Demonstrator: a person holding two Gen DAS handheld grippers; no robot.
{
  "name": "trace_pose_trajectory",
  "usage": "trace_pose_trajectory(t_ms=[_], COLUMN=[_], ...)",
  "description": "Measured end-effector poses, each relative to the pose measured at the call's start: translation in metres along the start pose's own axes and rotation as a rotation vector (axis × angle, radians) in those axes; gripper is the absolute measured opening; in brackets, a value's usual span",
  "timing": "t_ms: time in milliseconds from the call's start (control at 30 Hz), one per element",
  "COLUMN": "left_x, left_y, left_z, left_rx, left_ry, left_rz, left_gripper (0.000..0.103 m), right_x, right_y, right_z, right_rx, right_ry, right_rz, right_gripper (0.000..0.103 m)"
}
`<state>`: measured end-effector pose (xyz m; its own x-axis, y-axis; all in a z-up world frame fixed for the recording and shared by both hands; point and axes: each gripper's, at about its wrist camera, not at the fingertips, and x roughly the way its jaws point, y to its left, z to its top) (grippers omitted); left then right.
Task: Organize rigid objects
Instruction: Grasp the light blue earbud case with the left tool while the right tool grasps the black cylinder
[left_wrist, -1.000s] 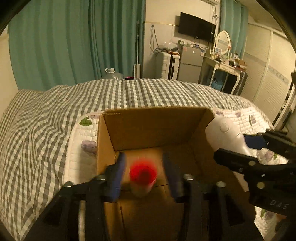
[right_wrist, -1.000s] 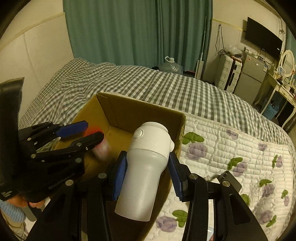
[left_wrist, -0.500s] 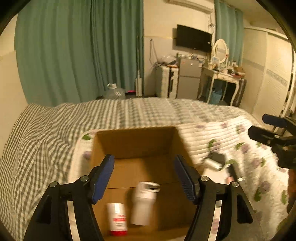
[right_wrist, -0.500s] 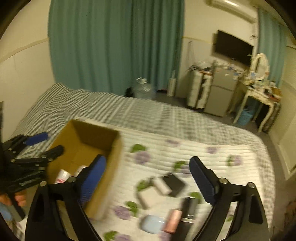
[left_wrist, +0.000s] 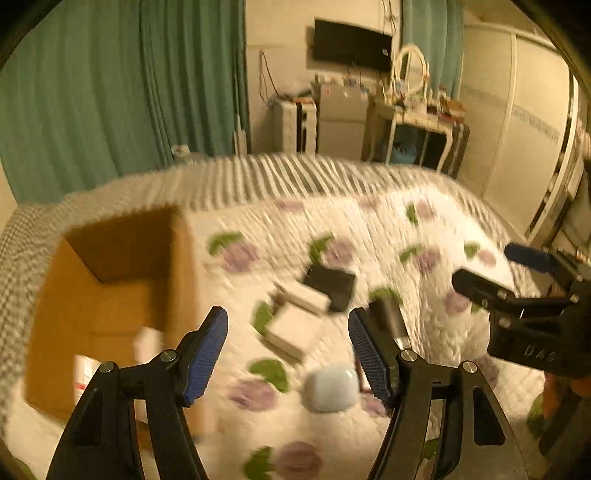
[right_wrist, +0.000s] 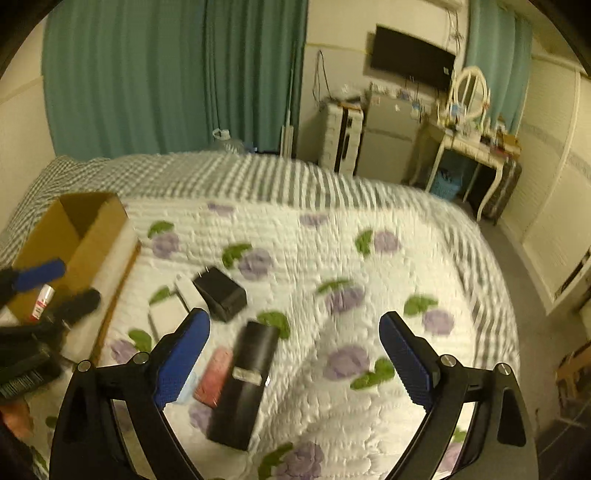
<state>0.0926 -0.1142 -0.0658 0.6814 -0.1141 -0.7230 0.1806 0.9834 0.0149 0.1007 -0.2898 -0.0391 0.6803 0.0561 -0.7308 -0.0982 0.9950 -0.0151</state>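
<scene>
Both grippers have swung right off the brown cardboard box, left gripper and right gripper spread, empty. Only the right view shows the long black case; box contents blur.

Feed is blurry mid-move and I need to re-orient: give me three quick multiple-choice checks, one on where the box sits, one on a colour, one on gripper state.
1. Where is the box relative to the loose items on the quilt?
A. To their left
B. To their right
C. On top of them

2. What colour is the charger?
A. White
B. Black
C. Pink

3. What are the left gripper and right gripper doing?
A. Both shut on items
B. One holds the box
C. Both open, empty

Answers: 1 A, the box sits at the quilt's left edge in both views. 2 B, its body is dark with two prongs. 3 C, wide gaps show between the blue pads, nothing gripped.
</scene>
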Motion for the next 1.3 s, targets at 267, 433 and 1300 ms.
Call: trace_pose_trajectory(t_ms=[267, 433, 1300], left_x=[0.065, 0.081, 0.047], left_y=[-0.029, -0.035, 0.003], left_z=[-0.05, -0.07, -0.042], left_rx=[0.041, 0.074, -0.004], left_ry=[0.165, 0.206, 0.115], left_rz=[0.011, -0.014, 0.044], left_gripper=[0.071, 0.068, 0.05], right_x=[0.014, 0.017, 0.103], right_y=[-0.01, -0.001, 0.04], right_z=[-0.013, -0.014, -0.048], right_rx=[0.021, -0.008, -0.05], right_ry=[0.062, 0.07, 0.387], right_rz=[0.028, 0.028, 0.117], right_gripper=[0.094, 0.094, 0.059])
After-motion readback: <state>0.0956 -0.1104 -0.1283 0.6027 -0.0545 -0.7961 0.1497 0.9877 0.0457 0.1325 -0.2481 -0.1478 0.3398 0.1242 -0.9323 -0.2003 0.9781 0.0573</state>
